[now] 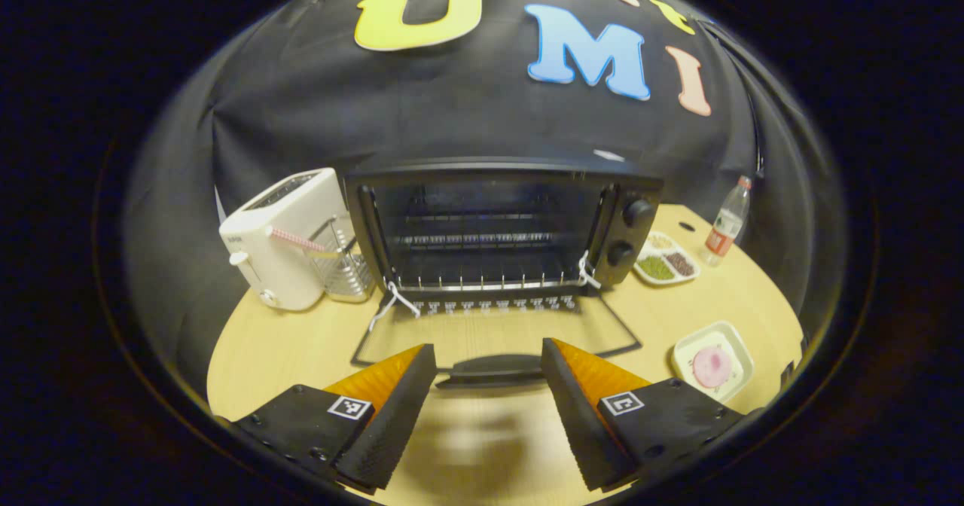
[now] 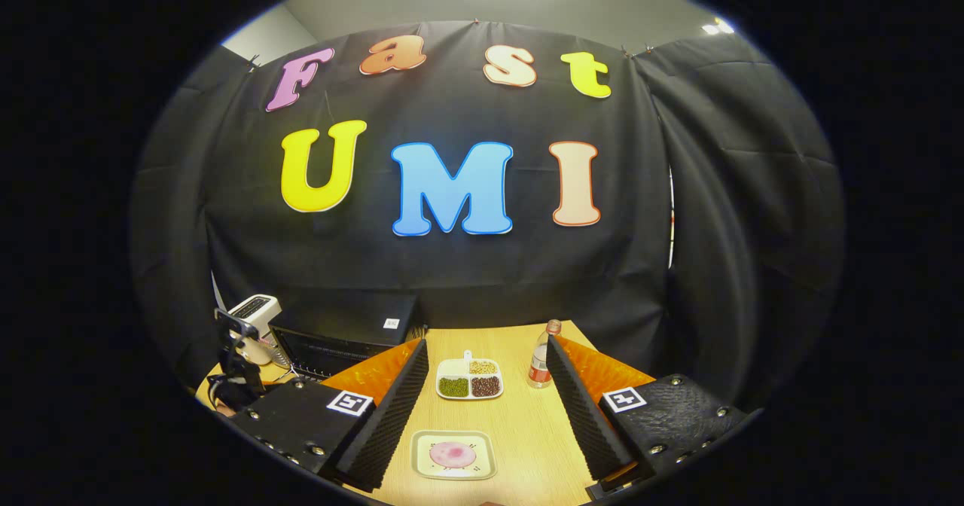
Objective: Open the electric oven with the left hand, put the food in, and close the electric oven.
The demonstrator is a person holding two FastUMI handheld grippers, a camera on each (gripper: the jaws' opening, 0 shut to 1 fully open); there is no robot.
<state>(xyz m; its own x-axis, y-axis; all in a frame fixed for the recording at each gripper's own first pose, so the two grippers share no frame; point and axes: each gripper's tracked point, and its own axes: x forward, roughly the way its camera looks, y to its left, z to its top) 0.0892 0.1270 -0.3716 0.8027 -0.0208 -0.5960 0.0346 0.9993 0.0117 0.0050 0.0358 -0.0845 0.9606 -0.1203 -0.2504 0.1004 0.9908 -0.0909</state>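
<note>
oven (image 1: 497, 227) door (image 1: 493, 333) down flat on table. left gripper (image 1: 488, 400) wide open, empty, astride handle (image 1: 493, 369). right gripper (image 2: 488, 408) open, empty, above plate (image 2: 454, 455) holding pink food (image 2: 453, 454): probably soft, light; take stiff plate rim.

one oven (image 1: 497, 227), one toaster (image 1: 282, 239), one bottle (image 1: 727, 222), two dishes (image 1: 712, 359) (image 1: 666, 259).

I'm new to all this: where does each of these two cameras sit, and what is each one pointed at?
Left gripper view: rides on the left gripper, low over the table, facing the open oven; its two spread fingers show at the bottom.
Right gripper view: rides on the right gripper, aimed across the table at the pink food on its plate; its open fingers show, with the other gripper farther left.
Shared: oven, toaster, sectioned dish, bottle, food plate.
</note>
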